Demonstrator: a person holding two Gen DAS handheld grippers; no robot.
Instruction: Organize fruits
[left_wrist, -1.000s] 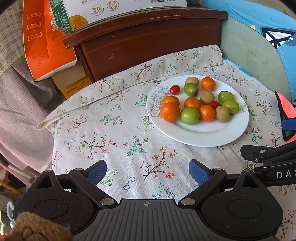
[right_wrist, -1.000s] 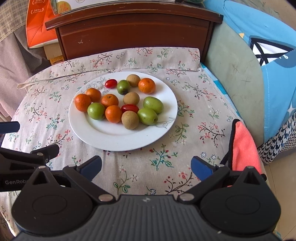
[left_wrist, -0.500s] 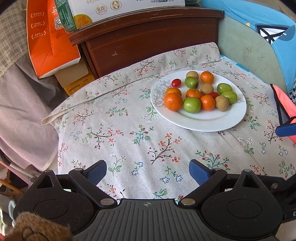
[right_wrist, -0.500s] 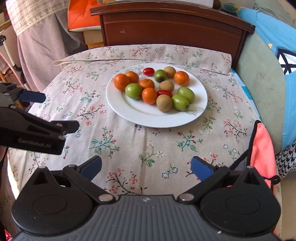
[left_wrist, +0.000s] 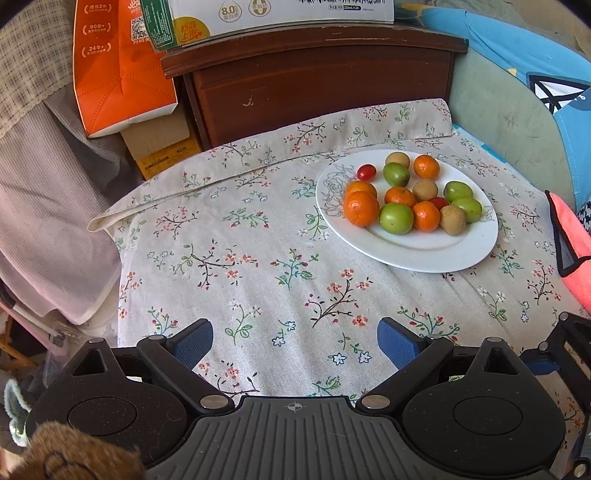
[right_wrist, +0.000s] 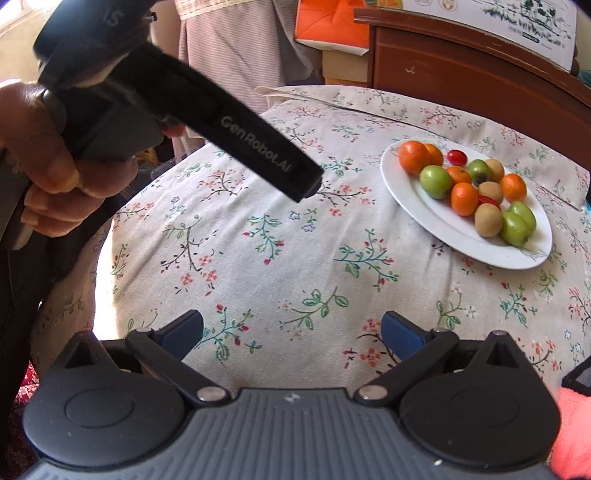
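Observation:
A white plate (left_wrist: 424, 254) on the floral tablecloth holds several oranges (left_wrist: 361, 208), green fruits (left_wrist: 396, 218), brown kiwi-like fruits (left_wrist: 453, 220) and small red tomatoes (left_wrist: 366, 172). The plate also shows in the right wrist view (right_wrist: 491, 254) at the upper right. My left gripper (left_wrist: 294, 341) is open and empty, over bare cloth well short of the plate. My right gripper (right_wrist: 291, 330) is open and empty, over the cloth to the left of the plate. The left gripper's body, held in a hand (right_wrist: 48, 166), shows in the right wrist view.
A dark wooden headboard (left_wrist: 317, 85) stands behind the table with cartons (left_wrist: 122, 66) on and beside it. A pink cloth (left_wrist: 572, 251) lies at the table's right edge. A blue cushion (left_wrist: 524, 55) is at the far right.
Both grippers have pulled back and swung left, so the plate sits farther off and to the right. The left gripper's body now fills the upper left of the right wrist view.

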